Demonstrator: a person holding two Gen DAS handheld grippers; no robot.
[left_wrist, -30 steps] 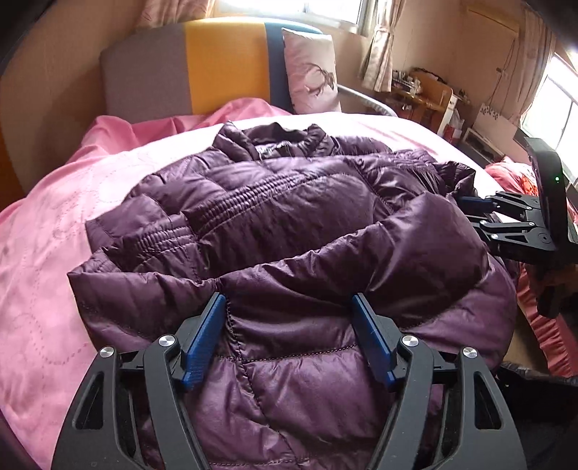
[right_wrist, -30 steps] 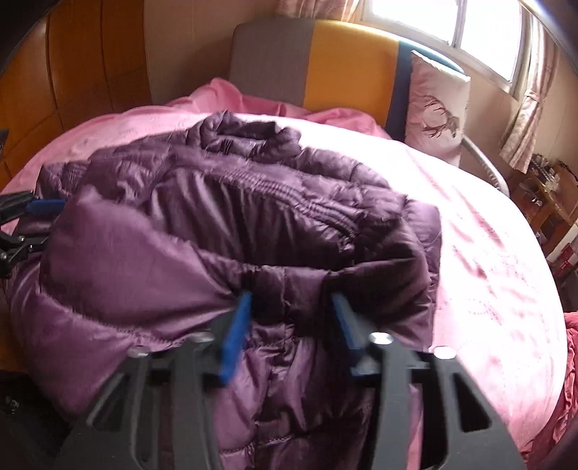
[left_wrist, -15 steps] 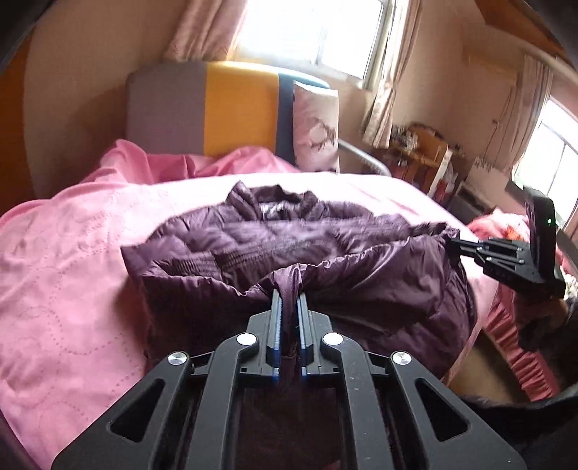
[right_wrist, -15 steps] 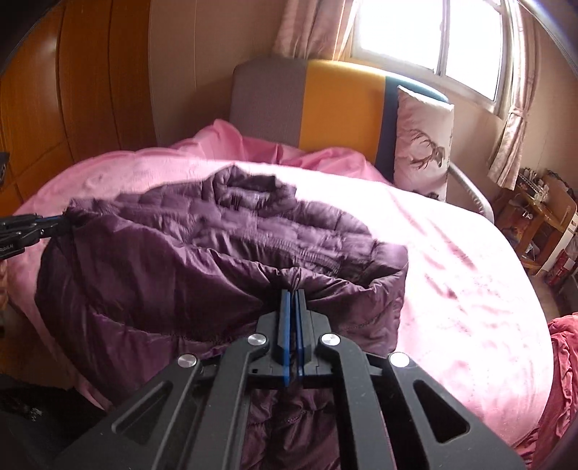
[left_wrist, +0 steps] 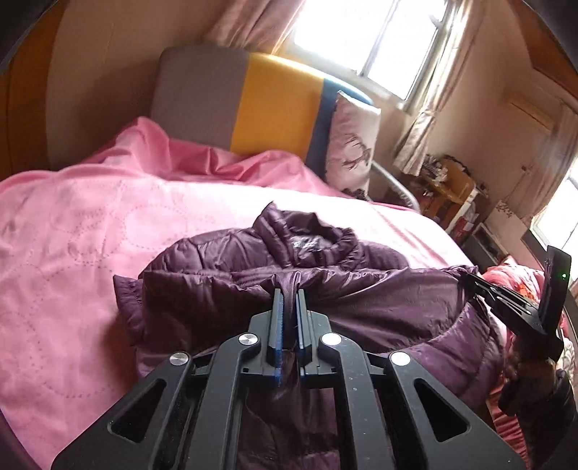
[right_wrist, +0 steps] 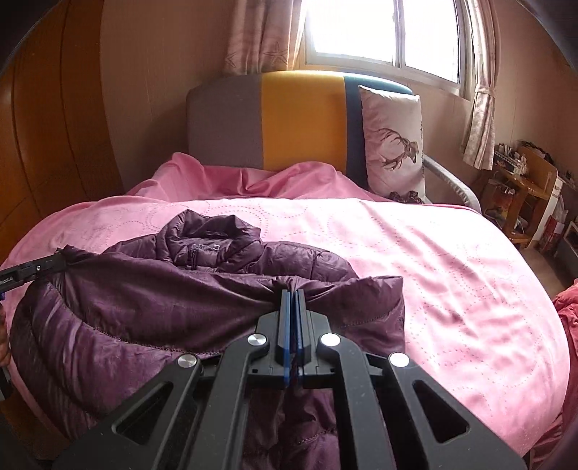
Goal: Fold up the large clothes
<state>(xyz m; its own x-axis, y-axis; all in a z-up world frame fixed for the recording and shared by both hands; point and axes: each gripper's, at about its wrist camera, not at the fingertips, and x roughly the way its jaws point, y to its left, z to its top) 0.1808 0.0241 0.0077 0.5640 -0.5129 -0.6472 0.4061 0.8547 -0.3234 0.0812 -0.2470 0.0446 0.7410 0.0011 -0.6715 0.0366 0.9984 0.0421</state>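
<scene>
A dark purple puffer jacket (left_wrist: 379, 300) lies on the pink bed, collar (left_wrist: 307, 238) toward the headboard. My left gripper (left_wrist: 288, 289) is shut on a pinch of the jacket's near hem, lifted off the bed. My right gripper (right_wrist: 292, 292) is shut on another pinch of the same hem (right_wrist: 216, 289), further right. The hem stretches taut between them. Each gripper shows in the other's view: the right gripper (left_wrist: 473, 280) at the far right edge, the left gripper (right_wrist: 59, 261) at the far left edge. The jacket's lower part hangs over the bed's near edge.
The pink quilted bedspread (right_wrist: 451, 282) covers a round bed. A grey, yellow and blue headboard (right_wrist: 300, 119) and a deer-print pillow (right_wrist: 393, 141) stand behind. Wooden furniture with clutter (right_wrist: 523, 188) is at the right, a window (right_wrist: 379, 32) above.
Both grippers closed on the jacket's near hem, which had lain between their open jaws, and lifted it. The hem rose and drew taut; the views tilted up toward the headboard.
</scene>
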